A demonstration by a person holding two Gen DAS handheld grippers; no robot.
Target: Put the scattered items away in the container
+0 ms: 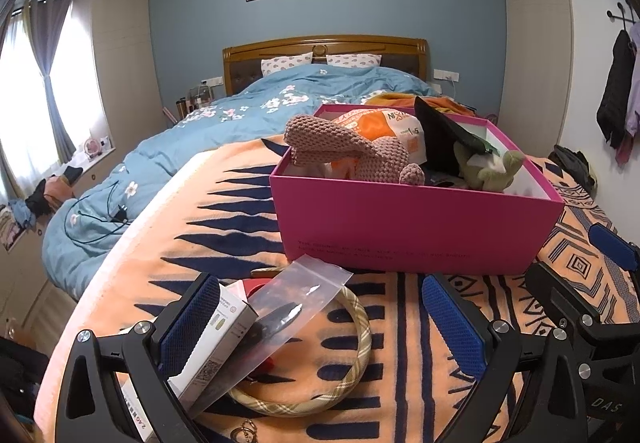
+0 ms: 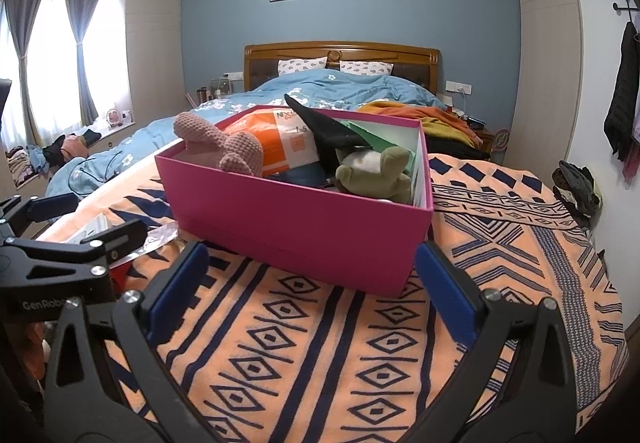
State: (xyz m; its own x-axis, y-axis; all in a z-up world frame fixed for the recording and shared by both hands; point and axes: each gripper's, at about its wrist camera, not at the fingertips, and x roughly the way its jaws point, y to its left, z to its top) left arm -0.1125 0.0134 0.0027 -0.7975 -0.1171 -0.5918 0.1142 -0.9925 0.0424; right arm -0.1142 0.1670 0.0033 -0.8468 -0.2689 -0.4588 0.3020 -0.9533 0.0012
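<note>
The left claw [image 1: 320, 323] is spread wide with nothing gripped, parked low over a little heap of leftovers on the orange and navy patterned blanket [image 1: 400, 363]. The small white cardboard box [image 1: 218, 347] is touching the left pad, with a clear zip bag holding something dark [image 1: 292, 303] draped over it and a round plaid-wrapped ring [image 1: 352, 355] lying underneath. A bit of gold chain [image 1: 244, 433] can be seen at the bottom edge too.

The right claw [image 2: 312, 295] is also wide and empty, pointed at the near wall of the pink rectangular cardboard box [image 2: 304, 227] just ahead of it.

That box is already pretty loaded: a pink crocheted toy [image 2: 224, 143], an orange and white pack [image 2: 280, 139], something black and pointed [image 2: 324, 135] and an olive green plush [image 2: 380, 171] are in there. So most of it looks done, probably just the heap by the left claw is left.
</note>
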